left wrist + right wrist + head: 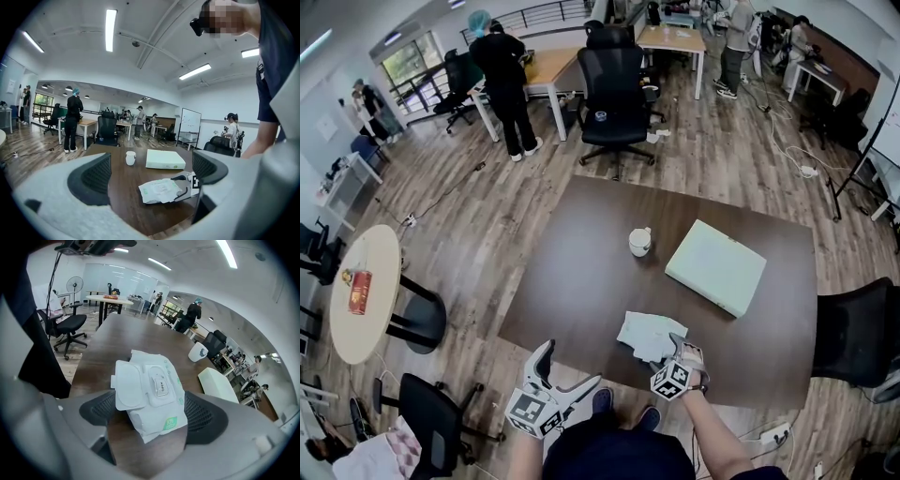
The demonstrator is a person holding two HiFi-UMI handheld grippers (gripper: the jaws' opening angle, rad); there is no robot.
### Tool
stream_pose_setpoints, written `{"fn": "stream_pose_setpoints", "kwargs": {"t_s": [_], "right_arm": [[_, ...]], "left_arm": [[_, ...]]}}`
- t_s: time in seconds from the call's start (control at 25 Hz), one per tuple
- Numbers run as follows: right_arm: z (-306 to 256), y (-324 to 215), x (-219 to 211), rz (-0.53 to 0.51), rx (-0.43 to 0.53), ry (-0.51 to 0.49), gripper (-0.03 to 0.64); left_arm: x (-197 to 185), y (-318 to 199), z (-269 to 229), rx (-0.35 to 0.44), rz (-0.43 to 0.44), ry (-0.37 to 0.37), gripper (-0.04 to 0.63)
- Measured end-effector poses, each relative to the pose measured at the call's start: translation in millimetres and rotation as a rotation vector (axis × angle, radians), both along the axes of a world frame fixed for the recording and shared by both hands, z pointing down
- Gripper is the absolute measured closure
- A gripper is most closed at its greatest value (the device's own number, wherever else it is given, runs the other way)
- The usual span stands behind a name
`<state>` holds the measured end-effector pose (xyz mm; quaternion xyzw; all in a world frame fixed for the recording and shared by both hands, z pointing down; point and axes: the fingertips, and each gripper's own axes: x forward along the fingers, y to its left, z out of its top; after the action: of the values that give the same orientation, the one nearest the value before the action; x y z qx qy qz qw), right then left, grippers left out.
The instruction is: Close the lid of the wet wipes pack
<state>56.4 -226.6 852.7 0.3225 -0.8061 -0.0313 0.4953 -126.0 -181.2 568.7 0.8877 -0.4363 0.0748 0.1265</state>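
White plastic is what I watch: the pack [157, 399] lies flat on the brown table [581, 262], close to my edge, with its lid [129, 385] thrown right back. The lid rests underside-up beside the opening, on the left in my right gripper view. The sticker marked OPEN [161, 386] looks pressed down over the slot.

My right gripper [682, 351] tilts down over the near end of the pack. Its jaws stand part-way apart and straddle it. The lid's edge overlaps one pad and the pack's far side overlaps the other, but I see no real pinch on either. My left gripper [565, 375] hangs off the table's near edge, away to the left. Its jaws are wide apart with nothing in them, and they point across at the pack.

So I judge the closing step barely begun — I am lined up and the lid is not yet turned. Next I need one right jaw tip under the lid's free edge. Then I swing it over its hinge onto the frame and press down until it seats. The pack is soft and light and may skid or buckle under that push. The idle left gripper could come in to pin the far end first.
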Motion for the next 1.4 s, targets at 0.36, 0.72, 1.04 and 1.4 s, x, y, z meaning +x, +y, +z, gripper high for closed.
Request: {"fn": "stream_pose_setpoints", "kwargs": {"t_s": [0.36,0.72,1.04,1.4], "right_arm": [[-15.8,-9.0,13.2,0.137,-0.009,-0.152,0.153],[-17.1,-24.2,34.0,0.43,-0.121,-0.391,0.172],[-12.4,-31.4,60.3,0.691,-0.197,-0.554,0.172],[-3.1,-49.2,60.7,0.775,-0.246,-0.571,0.162]], "left_arm": [[6.9,1.5,2.9,0.009,0.014,-0.018,0.067],[18.3,-0.6,0.8,0.03,0.053,-0.02,0.067],[26.0,-0.6,-0.7,0.033,0.068,-0.013,0.067],[28.4,0.3,0.5,0.02,0.071,-0.018,0.067]]}}
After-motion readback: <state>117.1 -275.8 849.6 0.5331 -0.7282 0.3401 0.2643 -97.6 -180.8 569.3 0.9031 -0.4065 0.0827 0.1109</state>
